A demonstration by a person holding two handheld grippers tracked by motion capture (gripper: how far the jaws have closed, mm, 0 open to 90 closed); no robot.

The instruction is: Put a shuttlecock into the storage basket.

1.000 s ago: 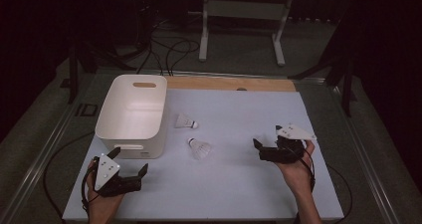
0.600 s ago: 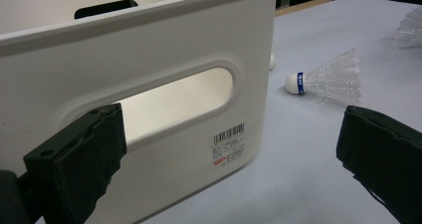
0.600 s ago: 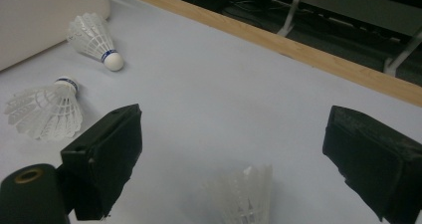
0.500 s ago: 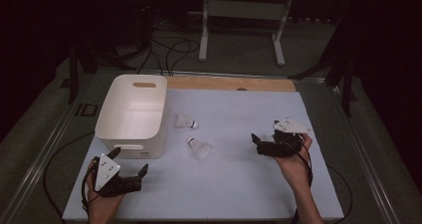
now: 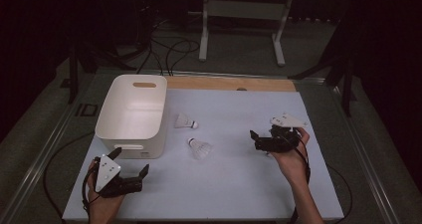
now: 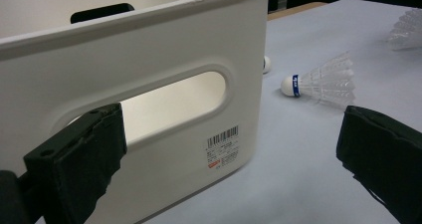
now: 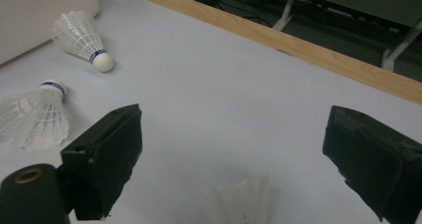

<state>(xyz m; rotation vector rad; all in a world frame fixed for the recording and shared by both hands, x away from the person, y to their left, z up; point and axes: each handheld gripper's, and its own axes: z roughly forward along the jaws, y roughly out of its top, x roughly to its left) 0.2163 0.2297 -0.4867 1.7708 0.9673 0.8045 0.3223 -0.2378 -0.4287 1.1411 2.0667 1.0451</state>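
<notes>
Near shuttlecock (image 5: 199, 147): lies on its side on the table (image 5: 239, 194), just right of the white bin (image 5: 130, 115), cork toward the bin.
Far shuttlecock (image 5: 185, 121): 1 more, beside the bin.
Right hand-held gripper (image 5: 262, 140): jaws wide apart, empty; a 3rd shuttlecock (image 7: 239, 201) lies under it. Lower over the cork, not the skirt.
Left hand-held gripper (image 5: 130, 170): wide open, empty, facing the bin's handle slot.
</notes>
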